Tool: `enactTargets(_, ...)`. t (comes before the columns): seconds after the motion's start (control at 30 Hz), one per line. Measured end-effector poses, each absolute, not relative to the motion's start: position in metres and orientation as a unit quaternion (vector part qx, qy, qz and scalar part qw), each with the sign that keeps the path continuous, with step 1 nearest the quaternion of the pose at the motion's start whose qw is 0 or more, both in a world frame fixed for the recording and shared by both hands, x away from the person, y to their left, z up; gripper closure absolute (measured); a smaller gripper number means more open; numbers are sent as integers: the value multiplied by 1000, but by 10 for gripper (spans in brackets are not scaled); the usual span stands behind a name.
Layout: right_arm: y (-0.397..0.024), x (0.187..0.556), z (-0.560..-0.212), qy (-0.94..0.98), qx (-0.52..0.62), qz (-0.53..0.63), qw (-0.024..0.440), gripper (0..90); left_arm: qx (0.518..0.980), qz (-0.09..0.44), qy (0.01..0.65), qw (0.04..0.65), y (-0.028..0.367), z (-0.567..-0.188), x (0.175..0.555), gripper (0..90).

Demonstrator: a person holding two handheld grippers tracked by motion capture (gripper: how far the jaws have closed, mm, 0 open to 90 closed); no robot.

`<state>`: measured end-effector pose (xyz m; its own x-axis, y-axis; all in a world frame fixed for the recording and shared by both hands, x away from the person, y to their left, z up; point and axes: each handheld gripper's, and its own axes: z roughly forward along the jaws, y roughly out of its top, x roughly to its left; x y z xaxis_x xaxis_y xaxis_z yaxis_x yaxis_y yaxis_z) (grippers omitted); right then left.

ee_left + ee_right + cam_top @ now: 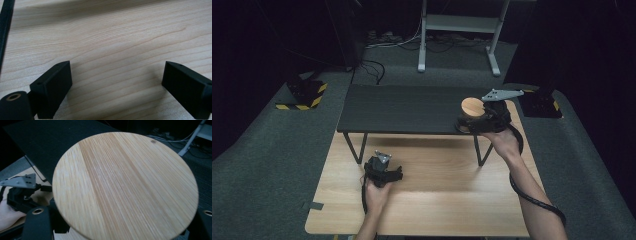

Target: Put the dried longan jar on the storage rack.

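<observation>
Fingers (52,90) spread wide (empty) over wooden tabletop (117,42).

Light wood tabletop (437,210), grain visible, sitting on grey carpeted floor (262,165). On its far half stands a low black shelf (402,107) on thin black angled legs (359,147), spanning most of the width. Round wooden disc (472,107) at the shelf's right end; can't tell if it rests on the shelf surface or is raised off it. Near half of the tabletop is bare wood.
</observation>
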<state>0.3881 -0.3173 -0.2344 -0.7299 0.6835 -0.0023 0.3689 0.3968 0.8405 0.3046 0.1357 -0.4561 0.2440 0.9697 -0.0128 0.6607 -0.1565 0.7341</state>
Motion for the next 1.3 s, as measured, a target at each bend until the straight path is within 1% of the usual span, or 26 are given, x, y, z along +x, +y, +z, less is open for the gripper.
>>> enactTargets(0.27,-309,397,-237,817,329,439,179,251,721,242,566,320,136,-456,305,93)
enactTargets(0.47,-304,398,-239,816,327,438,187,251,721,242,566,320,135,-456,305,93)
enactTargets(1.03,-304,396,-244,811,329,446,189,242,721,242,566,319,135,-456,305,96)
enactTargets(1.2,-306,393,-247,806,331,451,196,145,721,242,566,319,136,-456,305,96)
enactTargets(1.3,-308,388,-250,802,330,453,206,111,721,242,566,318,135,-456,305,96)
